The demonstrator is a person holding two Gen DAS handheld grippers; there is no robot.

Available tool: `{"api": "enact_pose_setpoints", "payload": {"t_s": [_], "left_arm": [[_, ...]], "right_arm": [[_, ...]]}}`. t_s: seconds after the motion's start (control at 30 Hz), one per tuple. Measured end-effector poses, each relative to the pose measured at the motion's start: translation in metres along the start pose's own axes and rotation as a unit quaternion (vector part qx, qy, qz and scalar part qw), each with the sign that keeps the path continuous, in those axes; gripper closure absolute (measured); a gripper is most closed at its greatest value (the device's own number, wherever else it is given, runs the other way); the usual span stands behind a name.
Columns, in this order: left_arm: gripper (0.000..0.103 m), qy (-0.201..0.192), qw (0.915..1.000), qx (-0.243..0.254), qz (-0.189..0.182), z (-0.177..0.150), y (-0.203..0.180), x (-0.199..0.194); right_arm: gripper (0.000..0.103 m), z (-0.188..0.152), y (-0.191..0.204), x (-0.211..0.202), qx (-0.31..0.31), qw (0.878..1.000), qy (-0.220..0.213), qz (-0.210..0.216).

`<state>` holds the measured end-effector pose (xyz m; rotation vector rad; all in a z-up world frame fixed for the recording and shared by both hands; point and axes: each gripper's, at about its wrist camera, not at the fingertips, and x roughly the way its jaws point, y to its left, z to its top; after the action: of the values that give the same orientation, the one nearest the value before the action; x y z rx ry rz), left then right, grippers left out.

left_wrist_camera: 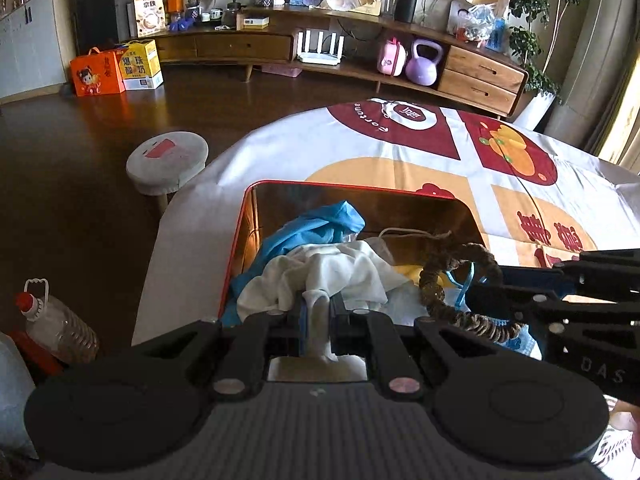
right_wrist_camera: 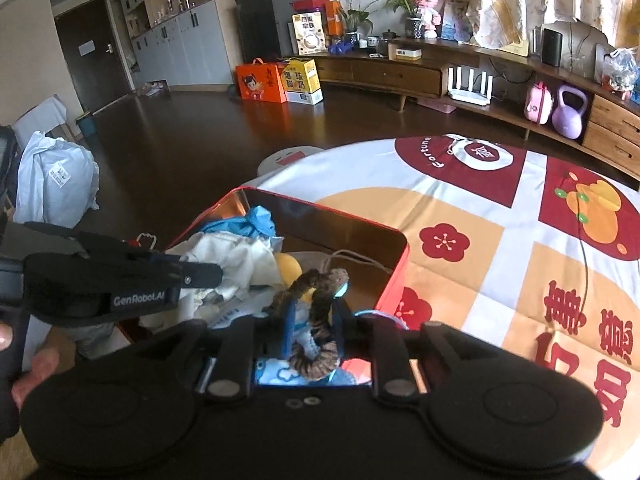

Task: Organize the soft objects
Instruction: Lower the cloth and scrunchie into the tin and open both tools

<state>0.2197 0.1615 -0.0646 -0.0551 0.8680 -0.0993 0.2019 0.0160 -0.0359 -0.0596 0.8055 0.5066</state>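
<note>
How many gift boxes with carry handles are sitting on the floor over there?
2. The orange gift box stands on the floor by the dark cabinet; the yellow gift box stands right beside it, touching. Others may be hidden behind the furniture.

Purple kettlebell (left_wrist_camera: 425,63) beside pink case (left_wrist_camera: 391,57) (low shelf); round stool (left_wrist_camera: 168,162) on floor.

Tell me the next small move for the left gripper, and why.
Probably open the left gripper: its jaws pinch the white cloth, which already lies inside the red box on the other soft items, so releasing should leave it there.
</note>
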Motion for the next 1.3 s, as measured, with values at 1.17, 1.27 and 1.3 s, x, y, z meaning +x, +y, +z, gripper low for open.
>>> {"api": "enact_pose_setpoints", "payload": {"t_s": [1.17,1.27,1.3], "left_arm": [[0.015,-0.097,0.9953,0.009,0.004,-0.032,-0.029,-0.121],[0.003,-0.107,0.9941,0.011,0.009,-0.037,-0.032,-0.13],[0.0,-0.11,0.9938,0.011,0.01,-0.04,-0.033,-0.133]], "right_arm": [[0.003,-0.03,0.013,-0.117,-0.003,0.995,-0.095,0.029],[0.0,-0.035,0.016,-0.126,-0.01,0.994,-0.11,0.026],[0.0,-0.036,0.018,-0.13,-0.014,0.993,-0.114,0.023]]}}
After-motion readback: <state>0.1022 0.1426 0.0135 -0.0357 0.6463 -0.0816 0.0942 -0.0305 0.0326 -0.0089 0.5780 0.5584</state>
